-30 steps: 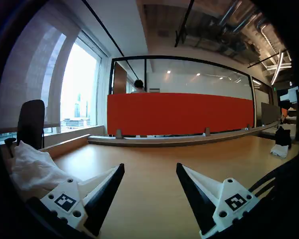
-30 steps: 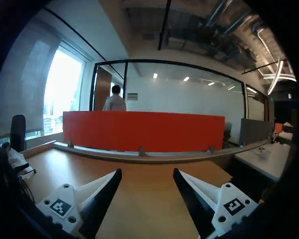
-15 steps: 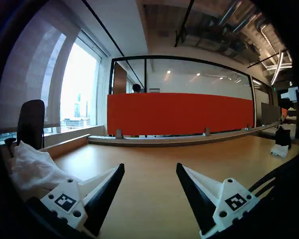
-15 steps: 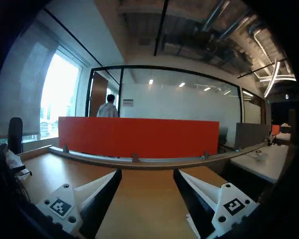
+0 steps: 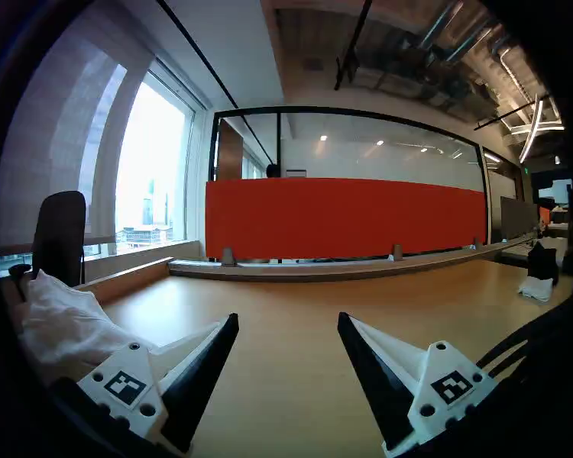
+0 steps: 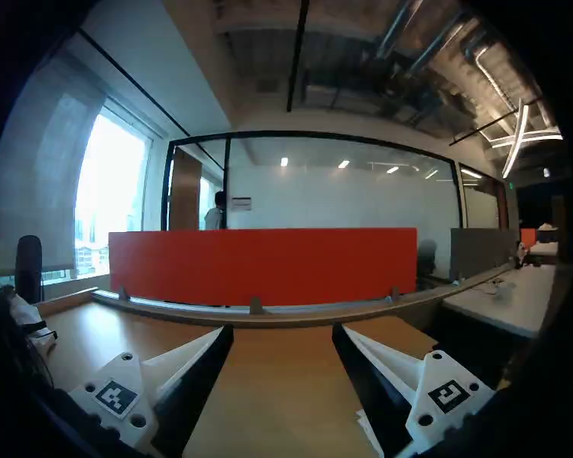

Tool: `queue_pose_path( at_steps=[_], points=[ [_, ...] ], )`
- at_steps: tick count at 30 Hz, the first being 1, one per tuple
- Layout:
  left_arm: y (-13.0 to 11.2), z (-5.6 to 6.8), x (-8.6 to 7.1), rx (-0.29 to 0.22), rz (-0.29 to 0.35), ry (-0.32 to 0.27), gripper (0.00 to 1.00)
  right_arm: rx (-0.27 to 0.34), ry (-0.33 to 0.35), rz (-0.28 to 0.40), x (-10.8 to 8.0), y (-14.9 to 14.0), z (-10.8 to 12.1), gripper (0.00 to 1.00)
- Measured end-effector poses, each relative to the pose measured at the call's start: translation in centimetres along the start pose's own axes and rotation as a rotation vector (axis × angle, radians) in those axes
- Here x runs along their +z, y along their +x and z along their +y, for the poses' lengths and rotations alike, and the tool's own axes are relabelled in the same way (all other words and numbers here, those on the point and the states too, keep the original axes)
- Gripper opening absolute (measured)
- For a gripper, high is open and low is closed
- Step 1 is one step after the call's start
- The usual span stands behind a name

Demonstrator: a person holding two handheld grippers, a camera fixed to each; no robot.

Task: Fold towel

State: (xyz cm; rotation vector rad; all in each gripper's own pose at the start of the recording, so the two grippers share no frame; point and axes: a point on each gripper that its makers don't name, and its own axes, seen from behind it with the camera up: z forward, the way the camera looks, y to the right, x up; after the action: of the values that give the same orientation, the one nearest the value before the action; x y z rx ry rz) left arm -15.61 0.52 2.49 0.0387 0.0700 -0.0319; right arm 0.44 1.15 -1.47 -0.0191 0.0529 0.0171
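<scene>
A crumpled white towel (image 5: 61, 328) lies heaped at the left end of the wooden desk (image 5: 302, 305), just left of my left gripper (image 5: 288, 330), which is open and holds nothing. In the right gripper view a bit of the same white cloth (image 6: 25, 314) shows at the far left edge. My right gripper (image 6: 280, 340) is open too, low over the desk (image 6: 279, 382), with a white corner of something (image 6: 367, 427) under its right finger.
An orange divider panel (image 5: 344, 217) runs along the desk's far edge. A black chair (image 5: 59, 237) stands by the window at left. A black object on a small white cloth (image 5: 539, 275) sits at the desk's right end. A person (image 6: 214, 214) walks behind the divider.
The right gripper has dropped lower and tilted up, so the divider sits lower in its view. The person behind the divider has moved. The left gripper has stayed still.
</scene>
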Motion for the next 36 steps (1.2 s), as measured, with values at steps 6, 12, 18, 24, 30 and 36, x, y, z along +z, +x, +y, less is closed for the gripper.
queue_pose_path(
  at_steps=[6, 12, 18, 24, 30, 36],
  points=[
    [0.0, 0.0, 0.0, 0.0, 0.0, 0.0, 0.96, 0.002, 0.003, -0.002, 0.5, -1.6, 0.3, 1.0],
    [-0.2, 0.1, 0.2, 0.0, 0.001, 0.0, 0.96, 0.012, -0.01, -0.005, 1.1, -3.6, 1.1, 1.0],
    [-0.3, 0.1, 0.3, 0.0, 0.001, -0.001, 0.96, 0.017, 0.005, -0.024, 1.4, -6.3, 1.2, 1.0],
    [-0.3, 0.1, 0.3, -0.001, 0.001, -0.001, 0.96, 0.028, 0.007, -0.03, 1.5, -8.1, 1.3, 1.0],
    [-0.4, 0.1, 0.3, -0.001, 0.001, 0.0, 0.96, 0.036, 0.007, -0.024, 1.6, -9.0, 1.4, 1.0],
    [-0.4, 0.1, 0.3, -0.001, 0.001, -0.001, 0.96, 0.05, 0.003, -0.019, 2.0, -9.8, 1.9, 1.0]
  ],
)
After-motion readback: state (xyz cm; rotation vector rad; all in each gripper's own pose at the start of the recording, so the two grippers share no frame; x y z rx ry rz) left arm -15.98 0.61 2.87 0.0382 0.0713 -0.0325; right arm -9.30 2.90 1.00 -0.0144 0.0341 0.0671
